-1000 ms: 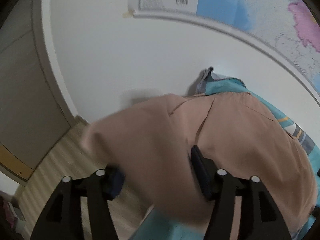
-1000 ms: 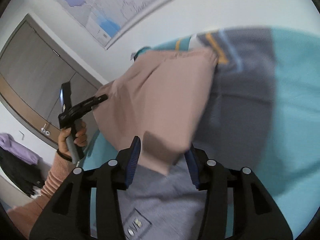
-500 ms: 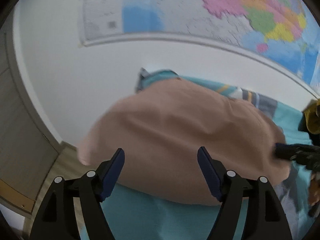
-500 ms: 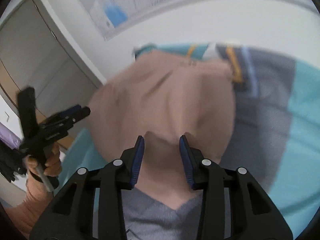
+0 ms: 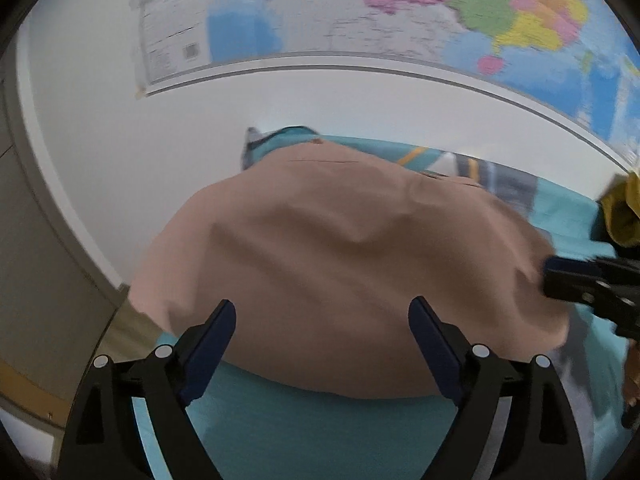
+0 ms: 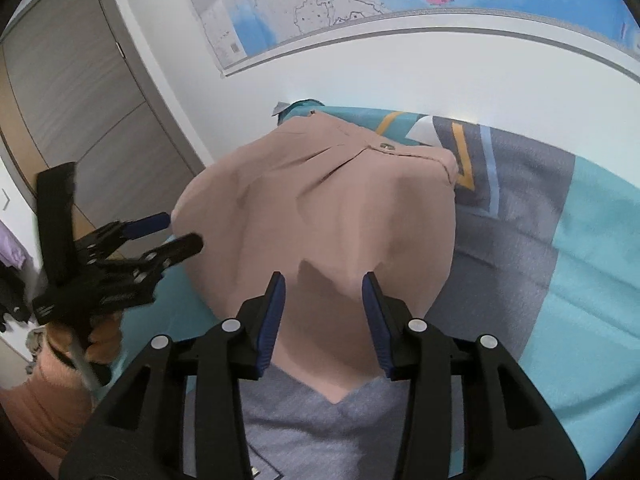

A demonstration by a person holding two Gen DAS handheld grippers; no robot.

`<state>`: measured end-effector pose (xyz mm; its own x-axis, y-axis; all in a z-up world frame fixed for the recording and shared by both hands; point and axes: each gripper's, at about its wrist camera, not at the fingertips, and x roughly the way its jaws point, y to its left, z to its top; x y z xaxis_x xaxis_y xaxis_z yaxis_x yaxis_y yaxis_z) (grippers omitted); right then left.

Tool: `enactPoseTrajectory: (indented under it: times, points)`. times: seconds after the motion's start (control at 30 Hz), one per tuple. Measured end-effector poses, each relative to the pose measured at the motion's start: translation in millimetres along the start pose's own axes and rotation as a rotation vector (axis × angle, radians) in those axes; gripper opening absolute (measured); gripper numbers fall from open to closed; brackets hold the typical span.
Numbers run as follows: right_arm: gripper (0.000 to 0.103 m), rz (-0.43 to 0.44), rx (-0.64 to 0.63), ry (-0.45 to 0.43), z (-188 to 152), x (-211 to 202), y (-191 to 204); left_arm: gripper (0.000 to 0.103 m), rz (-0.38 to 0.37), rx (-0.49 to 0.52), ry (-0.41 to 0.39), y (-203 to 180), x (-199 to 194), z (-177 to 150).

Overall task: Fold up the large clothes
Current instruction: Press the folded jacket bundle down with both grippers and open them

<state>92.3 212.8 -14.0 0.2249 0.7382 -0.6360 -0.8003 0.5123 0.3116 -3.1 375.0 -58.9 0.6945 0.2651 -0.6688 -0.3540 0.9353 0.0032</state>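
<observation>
Teal bedsheet (image 6: pixel 592 280); soft tan garment (image 6: pixel 328 216) rumpled; left claw (image 5: pixel 320 344) opening, empty; right claw (image 6: pixel 324 312) half-open, unclamped.

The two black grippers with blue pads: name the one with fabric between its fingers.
The right gripper: the peach-pink garment passes between its opening jaws. The left gripper is apart, its wide jaws also opening with nothing between them.

The left hand-held gripper (image 5: pixel 322 320) hangs over a pink-beige garment (image 5: pixel 340 260) spread on the teal bed cover (image 5: pixel 300 432), its jaws opening with nothing pinched between them. Right of the garment, the right hand-held gripper (image 5: pixel 560 280) reaches its edge. A map (image 5: pixel 400 12) hangs on the wall beyond the garment.
</observation>
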Motion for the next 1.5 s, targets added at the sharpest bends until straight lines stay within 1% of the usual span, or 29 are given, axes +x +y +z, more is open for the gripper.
enactPoseTrajectory:
  times: [0.07, 0.17, 0.27, 0.33, 0.37, 0.43, 0.47, 0.5, 0.53, 0.6, 0.63, 0.73, 0.77, 0.8, 0.87, 0.93, 1.0, 1.07, 1.1, 1.17, 1.27, 1.33, 1.4, 1.47, 1.5]
  points:
    - [0.040, -0.004, -0.007, 0.006, 1.8, 5.0, 1.4, 0.085, 0.000, 0.020, -0.007, -7.2, -0.4, -1.9]
    - [0.040, -0.033, -0.043, 0.000, 6.1, 16.2, 6.9, 0.085, -0.001, 0.037, 0.005, -14.5, 6.1, -4.7]
    - [0.038, -0.059, -0.046, 0.047, 8.2, 35.6, 5.1, 0.085, 0.010, 0.052, 0.035, -19.2, 20.5, -8.7]
    - [0.038, -0.068, -0.026, 0.068, 6.8, 41.4, 1.9, 0.085, 0.011, 0.050, 0.071, -19.3, 32.2, -12.0]
    - [0.038, -0.070, -0.023, 0.067, 7.0, 40.3, 2.2, 0.086, 0.012, 0.045, 0.073, -18.3, 33.6, -13.3]
    - [0.038, -0.071, -0.032, 0.054, 6.7, 33.2, 4.5, 0.086, 0.018, 0.045, 0.066, -18.1, 31.0, -13.7]
    - [0.041, -0.061, -0.025, 0.044, 6.8, 29.2, 4.6, 0.086, 0.020, 0.046, 0.063, -18.2, 29.5, -14.1]
    - [0.041, -0.042, -0.019, 0.028, 8.4, 23.3, 5.6, 0.086, 0.028, 0.046, 0.058, -18.2, 27.5, -14.3]
    - [0.041, -0.041, -0.023, 0.012, 9.9, 18.4, 6.5, 0.086, 0.035, 0.043, 0.050, -18.1, 25.3, -14.2]
    - [0.042, -0.064, -0.035, -0.020, 18.3, 12.5, 8.7, 0.087, 0.045, 0.046, 0.038, -18.4, 23.8, -11.7]
    - [0.042, -0.068, -0.037, -0.021, 24.8, 14.2, 9.2, 0.088, 0.058, 0.046, 0.029, -17.7, 23.9, -8.6]
    - [0.042, -0.075, -0.002, 0.005, 45.1, 29.3, 1.9, 0.088, 0.081, 0.011, 0.011, -9.3, 26.8, 4.1]
    - [0.042, -0.090, 0.022, 0.021, 50.9, 38.9, -4.0, 0.088, 0.089, 0.006, 0.009, -6.8, 28.2, 7.1]
    - [0.042, -0.098, 0.040, 0.031, 52.8, 44.9, -8.2, 0.088, 0.107, -0.006, 0.010, -3.1, 31.0, 10.3]
    - [0.043, -0.101, 0.063, 0.058, 54.2, 59.0, -14.9, 0.088, 0.103, -0.024, 0.032, 3.5, 38.5, 12.8]
    - [0.043, -0.094, 0.082, 0.062, 51.2, 63.6, -19.1, 0.088, 0.084, -0.036, 0.068, 8.5, 48.5, 9.3]
    - [0.043, -0.093, 0.069, 0.049, 47.6, 57.2, -17.2, 0.088, 0.093, -0.037, 0.075, 9.5, 50.7, 4.5]
    - [0.044, -0.098, 0.048, 0.030, 43.3, 46.0, -15.0, 0.088, 0.099, -0.027, 0.060, 7.2, 45.2, 2.5]
    - [0.046, -0.090, 0.042, 0.015, 39.6, 37.3, -13.0, 0.088, 0.095, -0.028, 0.052, 5.8, 40.3, 1.7]
    - [0.047, -0.065, 0.023, -0.010, 31.8, 21.5, -7.2, 0.088, 0.084, -0.023, 0.029, 1.7, 30.5, -0.4]
    - [0.051, -0.064, -0.038, -0.037, 11.3, 0.0, 3.6, 0.089, 0.075, 0.003, -0.002, -10.5, 14.5, -8.1]
    - [0.052, -0.066, -0.066, -0.015, -2.6, -1.7, 7.2, 0.090, 0.047, 0.006, -0.004, -16.8, 10.0, -13.7]
    - [0.050, -0.083, -0.092, 0.015, -13.4, 3.0, 7.6, 0.090, 0.031, 0.025, 0.010, -25.2, 11.8, -19.6]
    - [0.050, -0.098, -0.082, 0.037, -21.2, 8.7, 4.9, 0.090, 0.039, 0.039, 0.033, -31.2, 20.2, -23.5]
    - [0.050, -0.093, -0.073, 0.032, -22.9, 7.9, 4.8, 0.089, 0.046, 0.032, 0.039, -32.1, 23.1, -24.8]
